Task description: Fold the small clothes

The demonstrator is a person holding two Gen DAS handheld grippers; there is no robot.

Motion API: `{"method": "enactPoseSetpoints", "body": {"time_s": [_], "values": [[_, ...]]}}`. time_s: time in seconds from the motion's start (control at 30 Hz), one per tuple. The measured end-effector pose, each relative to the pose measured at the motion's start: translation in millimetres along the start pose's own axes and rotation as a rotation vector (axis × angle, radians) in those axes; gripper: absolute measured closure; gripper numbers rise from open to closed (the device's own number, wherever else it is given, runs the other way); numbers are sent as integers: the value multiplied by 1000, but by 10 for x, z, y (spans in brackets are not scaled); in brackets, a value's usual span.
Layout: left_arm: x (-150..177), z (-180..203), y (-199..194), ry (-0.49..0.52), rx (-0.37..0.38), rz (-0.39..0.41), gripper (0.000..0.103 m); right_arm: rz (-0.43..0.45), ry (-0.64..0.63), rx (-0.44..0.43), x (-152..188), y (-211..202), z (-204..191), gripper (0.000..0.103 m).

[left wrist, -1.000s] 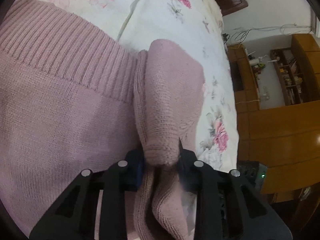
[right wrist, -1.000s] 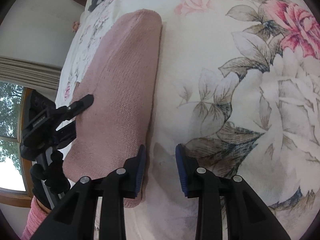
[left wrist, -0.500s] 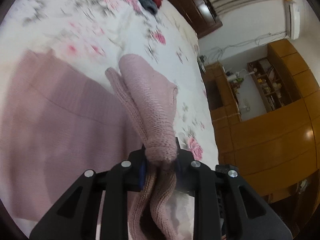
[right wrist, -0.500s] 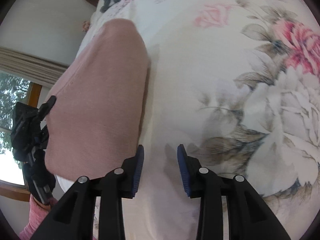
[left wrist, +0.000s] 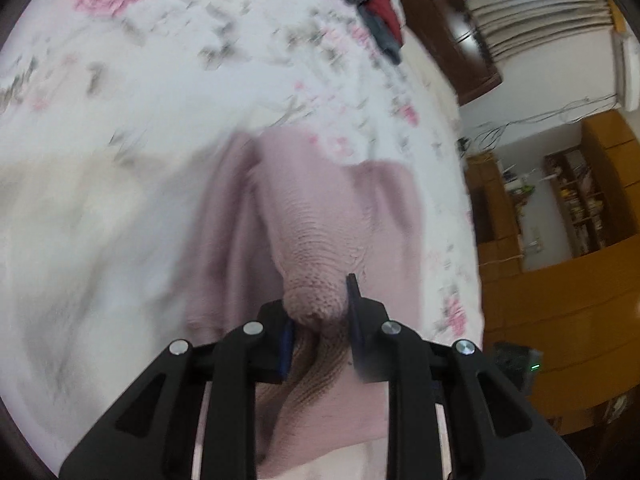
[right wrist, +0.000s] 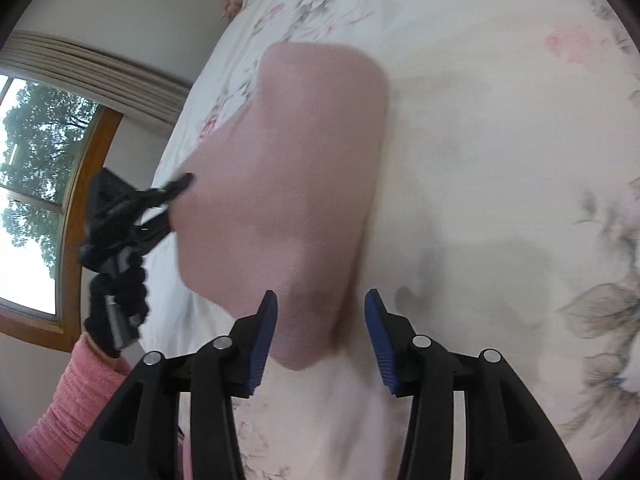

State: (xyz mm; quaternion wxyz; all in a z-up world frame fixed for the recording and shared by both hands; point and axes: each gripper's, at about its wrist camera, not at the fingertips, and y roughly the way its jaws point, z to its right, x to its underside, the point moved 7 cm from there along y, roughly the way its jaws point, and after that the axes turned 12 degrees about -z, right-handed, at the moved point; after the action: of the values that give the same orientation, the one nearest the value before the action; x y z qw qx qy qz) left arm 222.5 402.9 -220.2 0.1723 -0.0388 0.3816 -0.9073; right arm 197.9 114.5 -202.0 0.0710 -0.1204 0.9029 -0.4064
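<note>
A pink knitted garment (left wrist: 320, 216) hangs lifted above a floral bed sheet (left wrist: 160, 80). My left gripper (left wrist: 318, 312) is shut on a bunched fold of it, and the rest drapes away from the fingers. In the right wrist view the same pink garment (right wrist: 288, 184) shows as a broad raised panel, held at its left edge by my left gripper (right wrist: 176, 200). My right gripper (right wrist: 320, 320) is open, its blue pads either side of the garment's lower corner, with no grip on it. The view is motion-blurred.
A person's pink sleeve (right wrist: 76, 400) holds the left tool. A dark and red clothes pile (left wrist: 372, 4) lies at the bed's far end. Wooden cabinets (left wrist: 560, 280) stand to the right of the bed, a window (right wrist: 36, 184) to its other side.
My left gripper has lifted the pink garment off the bed and swung it away. The right gripper has moved in so its open fingers flank the garment's lower corner.
</note>
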Motion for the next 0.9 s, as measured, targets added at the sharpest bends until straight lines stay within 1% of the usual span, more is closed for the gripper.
{"method": "enactPoseSetpoints", "body": {"time_s": [0.1, 0.17, 0.23, 0.3, 0.37, 0.4, 0.43, 0.53, 0.6, 0.63, 0.7, 0.73, 0.77, 0.8, 0.83, 0.9], "values": [[-9, -178, 165, -24, -22, -21, 80, -27, 8, -23, 26, 119, -40, 54], [-11, -234, 215, -48, -3, -26, 78, -42, 10, -18, 50, 175, -40, 54], [18, -236, 177, -67, 8, -24, 75, -57, 19, -17, 70, 220, -26, 54], [77, -220, 95, -66, -8, -19, 74, -65, 22, -17, 82, 243, -15, 53], [217, -155, -23, -37, -21, -16, 68, -73, 26, -25, 77, 277, -21, 53], [297, -117, -78, -18, -29, -16, 64, -77, 28, -35, 98, 290, -24, 51], [403, -80, -127, 7, -42, -20, 62, -80, 31, -43, 111, 311, -31, 49], [649, -2, -176, 56, -56, -43, 57, -91, 36, -39, 126, 386, -12, 48], [758, -8, -131, 77, -97, -69, 56, -100, 47, -39, 136, 481, 0, 48], [796, -38, -87, 90, -154, -75, 58, -110, 57, -39, 155, 515, 42, 48], [822, -81, -12, 106, -202, -86, 62, -123, 76, -46, 129, 589, 70, 48], [832, -129, 29, 105, -224, -96, 76, -131, 89, -66, 126, 617, 87, 51], [840, -161, 57, 105, -232, -106, 81, -136, 98, -83, 119, 630, 89, 59], [839, -187, 67, 109, -242, -104, 81, -142, 107, -115, 122, 618, 78, 71], [839, -211, 59, 119, -253, -102, 84, -137, 105, -118, 128, 595, 62, 75], [828, -220, 75, 139, -280, -103, 85, -124, 72, -102, 155, 520, 2, 78]]}}
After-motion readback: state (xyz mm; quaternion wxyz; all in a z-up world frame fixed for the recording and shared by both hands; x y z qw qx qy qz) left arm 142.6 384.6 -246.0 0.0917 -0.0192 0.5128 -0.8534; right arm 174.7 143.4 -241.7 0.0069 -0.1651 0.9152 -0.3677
